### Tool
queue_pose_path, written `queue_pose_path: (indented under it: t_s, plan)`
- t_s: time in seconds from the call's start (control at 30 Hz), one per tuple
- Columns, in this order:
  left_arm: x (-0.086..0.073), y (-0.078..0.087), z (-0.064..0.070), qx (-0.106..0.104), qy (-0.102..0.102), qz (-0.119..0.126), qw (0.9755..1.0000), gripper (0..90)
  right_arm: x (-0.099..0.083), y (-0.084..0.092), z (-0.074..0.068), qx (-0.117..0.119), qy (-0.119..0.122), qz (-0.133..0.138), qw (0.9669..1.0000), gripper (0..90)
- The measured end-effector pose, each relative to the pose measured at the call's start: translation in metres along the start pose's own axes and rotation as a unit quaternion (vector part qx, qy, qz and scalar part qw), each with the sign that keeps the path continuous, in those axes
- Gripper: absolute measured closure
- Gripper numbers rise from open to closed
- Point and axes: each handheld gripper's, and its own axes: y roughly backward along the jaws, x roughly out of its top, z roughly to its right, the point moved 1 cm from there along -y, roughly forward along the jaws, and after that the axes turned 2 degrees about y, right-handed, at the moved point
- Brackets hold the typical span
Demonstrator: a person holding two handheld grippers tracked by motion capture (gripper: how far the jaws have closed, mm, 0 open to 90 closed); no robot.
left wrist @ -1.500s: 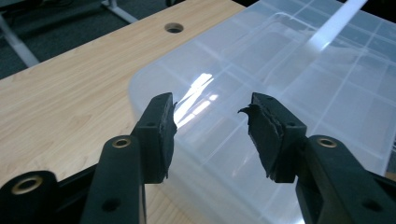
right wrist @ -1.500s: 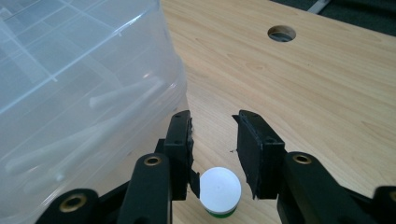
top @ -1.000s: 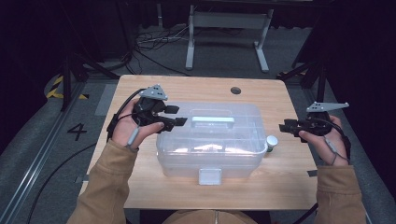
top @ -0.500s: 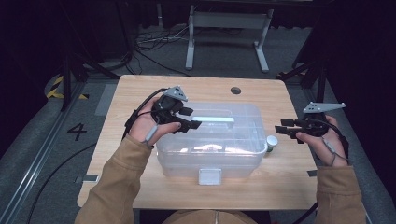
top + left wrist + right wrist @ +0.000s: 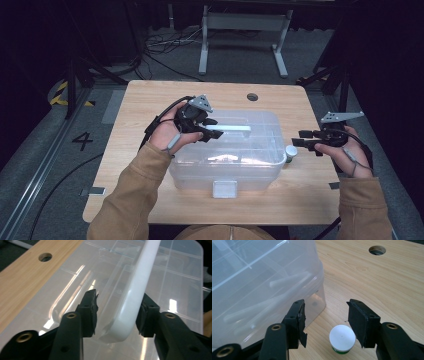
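- A clear plastic box (image 5: pixel 225 150) sits mid-frame in the high view on the wooden table (image 5: pixel 130 145), lid on, with a white latch (image 5: pixel 224 189) at its lower wall; pale long items show dimly inside, too blurred to name.
- The left gripper (image 5: pixel 212 127) reaches over the lid's upper left part. Its jaws have just been closing and straddle the white handle (image 5: pixel 136 297): the right jaw touches it, the left stands apart, so no clamp yet.
- The right gripper (image 5: pixel 300 138) hovers just right of the box, jaws spread and just widening, above a small white-capped jar (image 5: pixel 342 338) beside the box's corner.
- Bare wood lies free along the table's left and upper edges; a round hole (image 5: pixel 252 96) sits near the upper edge.
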Motion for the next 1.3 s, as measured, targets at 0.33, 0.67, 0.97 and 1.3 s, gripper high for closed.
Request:
queue_pose_path:
  t_s: [0.33,0.67,0.97,1.3]
  plan:
    - [0.003,0.001,0.002,0.005,-0.013,-0.006,0.9999,66.6,0.001,0.0,-0.005,0.012,-0.035,-0.027,0.999,58.1]
    - [0.012,0.007,0.002,-0.002,-0.014,-0.029,0.9995,66.9,0.002,0.002,-0.013,0.033,-0.007,-0.033,0.9989,68.3]
    - [0.017,0.01,0.002,-0.01,-0.013,-0.037,0.9992,67.2,0.0,0.005,-0.014,0.031,-0.006,-0.034,0.9989,66.8]
    - [0.023,0.01,0.004,0.004,-0.031,-0.049,0.9983,68.4,-0.003,0.006,-0.015,0.035,-0.008,-0.036,0.9987,66.5]
